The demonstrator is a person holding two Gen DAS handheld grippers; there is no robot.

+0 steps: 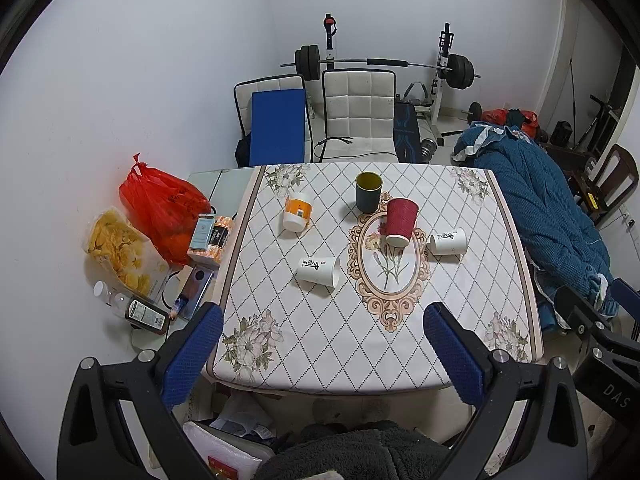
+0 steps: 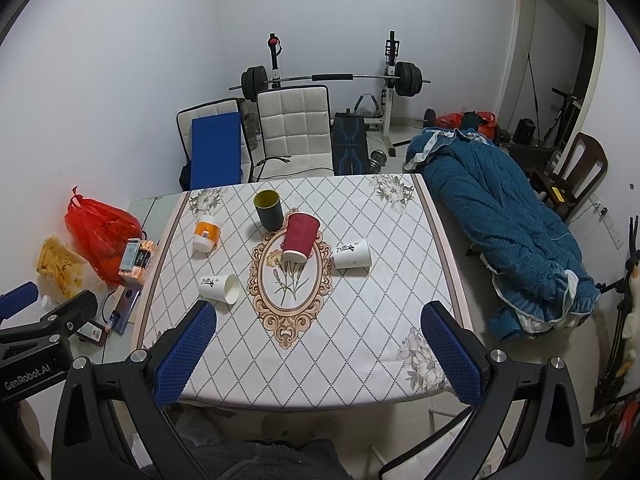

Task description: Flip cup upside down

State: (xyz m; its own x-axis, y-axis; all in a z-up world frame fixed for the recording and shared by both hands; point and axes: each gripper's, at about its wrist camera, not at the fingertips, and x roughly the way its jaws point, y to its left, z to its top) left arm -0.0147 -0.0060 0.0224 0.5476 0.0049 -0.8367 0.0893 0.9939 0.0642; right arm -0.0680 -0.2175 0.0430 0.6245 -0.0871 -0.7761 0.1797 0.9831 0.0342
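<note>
1. Cups lie scattered on the counter (image 1: 400,344): a red ribbed cup (image 1: 401,222) rests tilted on the oval flower print at the middle, its open mouth facing the near edge and its base leaning toward the far side.
2. Just behind it, close to touching, a dark cup with a yellow inside (image 1: 368,192) stands upright, mouth up.
3. A white paper cup (image 1: 319,271) lies on its side to the left of the oval, long axis across the counter, mouth pointing right toward the print.
4. A second white paper cup (image 1: 449,241) lies on its side to the right of the oval; its wider end points right.
5. An orange-and-white container (image 1: 297,213) lies tipped at the far left of the cloth, well apart from the cups.
6. A red plastic bag (image 1: 160,208), a bag of chips (image 1: 120,252) and small boxes sit on the bare strip left of the cloth.
7. The left hand-held gripper (image 1: 324,356) hangs over the near edge, fingers spread wide, holding nothing.
8. The right hand-held gripper (image 2: 320,354) is likewise spread and empty above the near edge, with nothing between either tool and the cups.
</note>
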